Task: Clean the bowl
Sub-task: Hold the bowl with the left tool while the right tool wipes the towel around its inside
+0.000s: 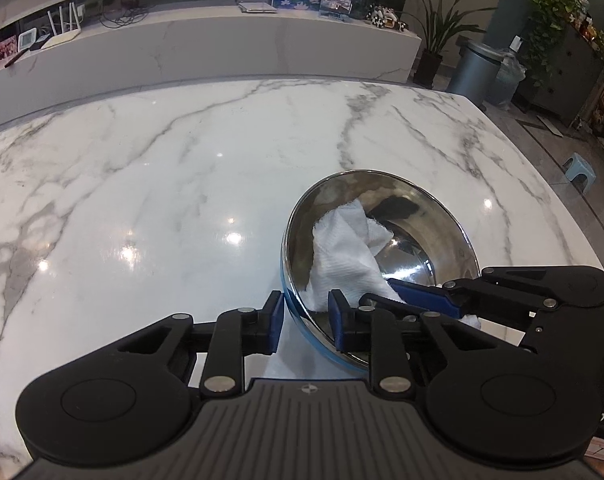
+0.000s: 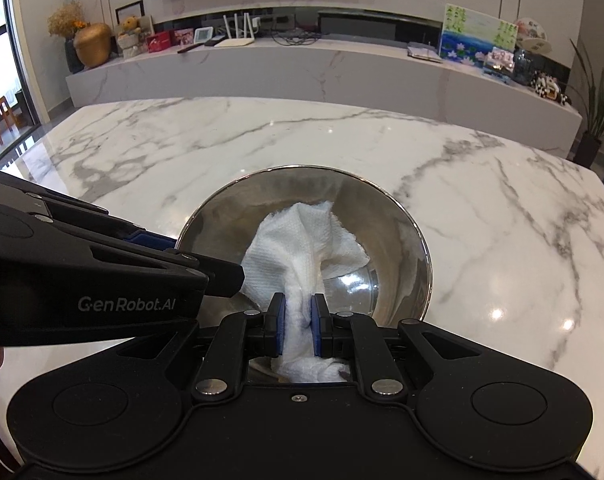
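A stainless steel bowl [image 1: 422, 208] with a blue outer wall sits on the white marble table [image 1: 142, 160], tilted toward me. My left gripper [image 1: 305, 320] straddles the near left rim, one pad on the blue outside and one on the steel inside, clamping the wall. A crumpled white paper towel [image 1: 342, 248] lies inside the bowl. My right gripper [image 1: 382, 292] reaches in from the right, shut on the towel's lower end. In the right wrist view the right gripper [image 2: 298, 320] pinches the towel [image 2: 294, 240] above the bowl [image 2: 382, 216], and the left gripper [image 2: 206, 264] comes in from the left at the rim.
The table [image 2: 502, 220] stretches wide to the left and beyond the bowl. Its right edge drops to the floor, where a grey bin [image 1: 474, 68] and a small blue stool [image 1: 578, 168] stand. A long marble console [image 2: 302, 68] with small items runs behind.
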`<state>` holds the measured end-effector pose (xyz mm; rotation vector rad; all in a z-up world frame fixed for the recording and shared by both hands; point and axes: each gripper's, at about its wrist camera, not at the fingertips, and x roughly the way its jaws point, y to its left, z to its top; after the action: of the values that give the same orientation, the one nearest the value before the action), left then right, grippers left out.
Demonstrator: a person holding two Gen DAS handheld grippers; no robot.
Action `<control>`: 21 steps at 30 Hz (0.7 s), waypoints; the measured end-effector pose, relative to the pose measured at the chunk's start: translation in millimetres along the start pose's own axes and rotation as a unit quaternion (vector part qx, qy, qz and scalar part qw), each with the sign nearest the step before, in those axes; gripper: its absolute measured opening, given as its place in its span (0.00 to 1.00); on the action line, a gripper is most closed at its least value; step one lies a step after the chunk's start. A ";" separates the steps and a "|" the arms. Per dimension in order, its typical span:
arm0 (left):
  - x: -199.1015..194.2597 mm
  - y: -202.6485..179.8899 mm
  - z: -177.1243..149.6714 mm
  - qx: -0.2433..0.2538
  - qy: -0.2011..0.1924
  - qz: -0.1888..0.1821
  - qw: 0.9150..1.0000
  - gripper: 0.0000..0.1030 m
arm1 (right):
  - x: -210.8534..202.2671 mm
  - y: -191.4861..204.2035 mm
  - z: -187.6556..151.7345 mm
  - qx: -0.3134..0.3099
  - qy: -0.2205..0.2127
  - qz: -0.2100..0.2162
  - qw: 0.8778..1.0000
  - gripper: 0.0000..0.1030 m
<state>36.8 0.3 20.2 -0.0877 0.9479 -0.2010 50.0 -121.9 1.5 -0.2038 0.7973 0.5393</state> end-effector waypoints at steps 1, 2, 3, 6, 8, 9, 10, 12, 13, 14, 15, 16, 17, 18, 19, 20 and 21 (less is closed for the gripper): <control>0.1 -0.1 0.0 0.000 0.000 0.000 1.000 0.22 | 0.1 0.4 -0.1 0.000 0.000 0.000 1.000 0.10; 0.3 -0.2 0.0 -0.001 0.000 0.000 1.000 0.22 | -0.2 1.5 -0.1 0.000 0.001 0.000 1.000 0.10; 0.4 -0.1 0.1 -0.001 0.000 0.000 1.000 0.22 | -0.5 3.8 -0.2 0.000 0.001 -0.001 1.000 0.10; 0.4 0.3 0.1 -0.003 0.000 -0.002 1.000 0.22 | -0.3 1.9 -0.4 0.002 0.000 0.000 1.000 0.10; 0.3 0.7 0.1 -0.004 0.000 -0.003 1.000 0.22 | -0.6 1.9 -0.6 0.003 0.000 0.001 1.000 0.10; 0.6 0.9 0.1 -0.006 0.001 -0.003 1.000 0.22 | -0.8 1.8 -0.8 0.003 -0.001 0.002 1.000 0.10; 0.9 1.2 0.2 -0.007 0.001 -0.004 1.000 0.22 | -0.9 1.7 -0.9 0.003 -0.001 0.002 1.000 0.10; 1.6 1.6 0.5 -0.009 0.002 -0.005 1.000 0.22 | -0.9 1.9 -1.3 0.004 -0.001 0.002 1.000 0.10; 2.0 2.0 0.5 -0.011 0.002 -0.007 1.000 0.22 | -0.8 1.9 -1.5 0.004 -0.001 0.002 1.000 0.10; 2.3 2.4 0.5 -0.014 0.002 -0.008 1.000 0.24 | -0.8 1.9 -1.9 0.005 -0.001 0.002 1.000 0.10; 3.4 3.1 0.5 -0.017 0.003 -0.010 1.000 0.24 | -0.9 1.3 -2.0 0.007 -0.002 0.003 1.000 0.10; 5.3 4.6 0.4 -0.024 0.007 -0.015 1.000 0.25 | -1.1 0.9 -2.1 0.008 -0.002 0.004 1.000 0.10; 6.8 5.7 0.8 -0.030 0.011 -0.019 0.999 0.26 | -1.3 0.6 -2.2 0.009 -0.002 0.004 1.000 0.10; 7.3 6.5 0.8 -0.034 0.013 -0.022 0.999 0.26 | -1.5 0.2 -2.3 0.009 -0.002 0.005 1.000 0.10; 8.9 8.3 0.5 -0.043 0.017 -0.028 0.999 0.27 | -1.8 -0.4 -2.5 0.011 -0.003 0.006 1.000 0.10; 10.1 9.7 0.5 -0.048 0.020 -0.033 0.998 0.27 | -1.9 -1.0 -2.6 0.012 -0.004 0.008 1.000 0.10; 11.3 11.0 0.5 -0.054 0.023 -0.038 0.998 0.27 | -2.2 -1.7 -2.9 0.014 -0.005 0.009 1.000 0.10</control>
<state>45.0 8.7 9.7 -0.2190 1.0016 -0.2226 47.9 -125.3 1.0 -0.1681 0.7981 0.5457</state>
